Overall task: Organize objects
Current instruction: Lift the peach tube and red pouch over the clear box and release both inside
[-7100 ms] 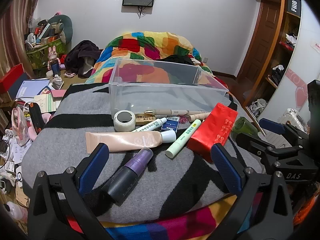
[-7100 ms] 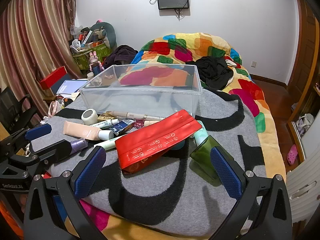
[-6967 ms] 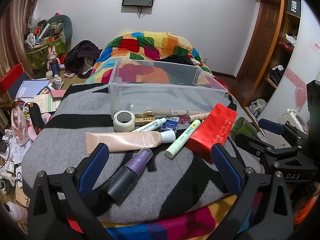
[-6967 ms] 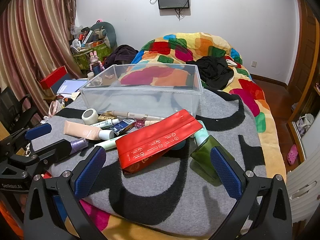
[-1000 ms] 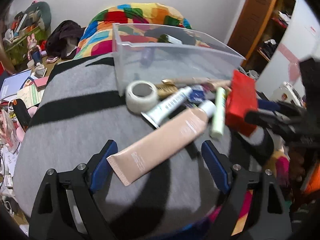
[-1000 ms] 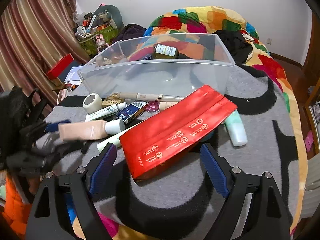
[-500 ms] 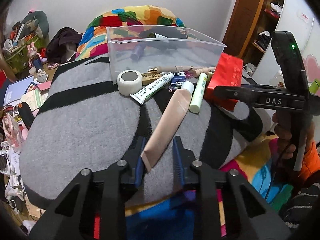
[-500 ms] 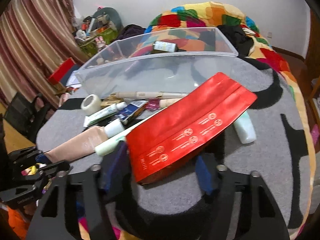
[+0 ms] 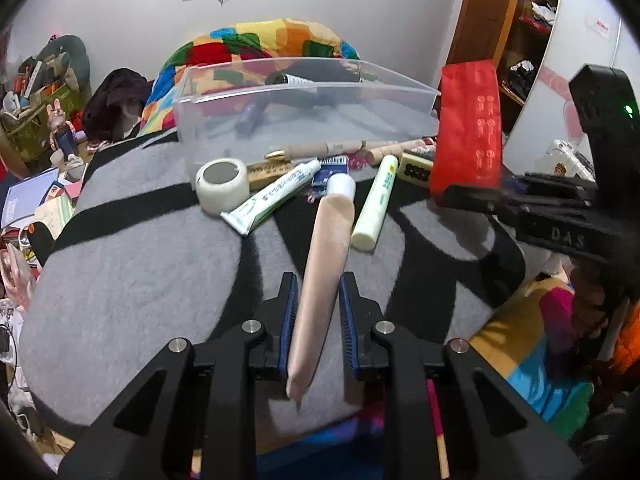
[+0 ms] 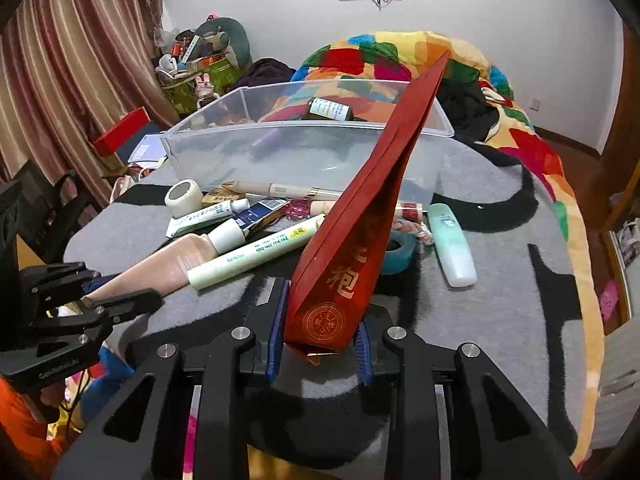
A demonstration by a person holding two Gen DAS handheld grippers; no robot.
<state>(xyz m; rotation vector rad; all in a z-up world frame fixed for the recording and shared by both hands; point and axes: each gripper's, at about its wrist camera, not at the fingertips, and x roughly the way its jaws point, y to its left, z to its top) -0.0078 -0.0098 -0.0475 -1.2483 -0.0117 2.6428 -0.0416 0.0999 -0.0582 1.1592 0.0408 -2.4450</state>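
My left gripper [image 9: 315,312] was clamped on the beige tube [image 9: 325,264], my right gripper [image 10: 318,332] on the red pouch [image 10: 368,216], both just short of the clear bin [image 10: 304,148]. I judged each needed lifting clear of the rim before release.

Blanket [image 9: 132,264]: grey with broad black curving bands. Quilt [image 10: 392,52] behind: patchwork of red, yellow, green, blue, orange. Bin [image 9: 304,120]: clear plastic. Pouch [image 10: 360,240]: deep red, gold characters and a round gold seal. Big tube [image 9: 324,272]: beige-pink, white cap. Slim tube [image 10: 256,254]: pale green, green lettering. Small tube [image 9: 276,196]: white with green print. Tape roll [image 9: 222,186]: white. Bottle [image 10: 450,238]: mint fading to white. Gripper pads [image 9: 289,320]: blue on black frames. Curtain [image 10: 80,60]: pink-brown stripes. Wall [image 10: 500,8]: white.
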